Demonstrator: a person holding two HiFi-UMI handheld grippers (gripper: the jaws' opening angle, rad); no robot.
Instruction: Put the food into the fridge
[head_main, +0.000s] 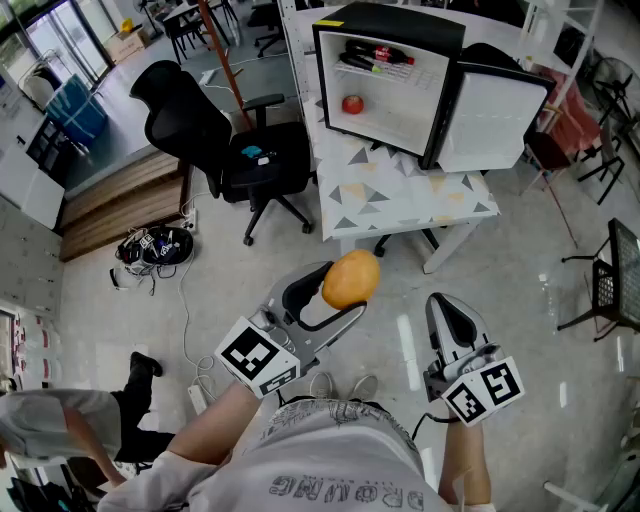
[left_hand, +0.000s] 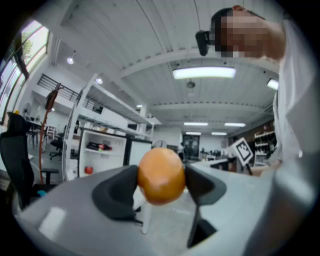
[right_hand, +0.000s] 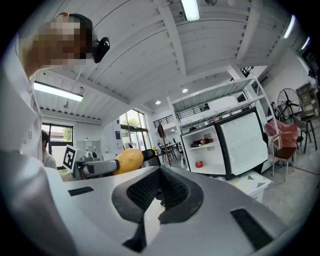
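An orange-yellow round fruit (head_main: 352, 280) (left_hand: 161, 176) sits between the jaws of my left gripper (head_main: 332, 294) (left_hand: 161, 184), which is shut on it and holds it in the air above the floor. My right gripper (head_main: 451, 314) (right_hand: 161, 189) hangs beside it to the right, its ribbed pads together with nothing between them. The small black fridge (head_main: 400, 24) (right_hand: 207, 150) stands ahead on a white table (head_main: 400, 200), with its door (head_main: 495, 120) swung open to the right. Inside lie a red fruit (head_main: 352, 104) and bottles (head_main: 375, 57) on the upper shelf.
A black office chair (head_main: 215, 135) stands left of the table. Cables and a power strip (head_main: 160, 247) lie on the floor at the left. A person's leg and shoe (head_main: 140, 368) show at the lower left. More chairs (head_main: 600, 290) stand at the right.
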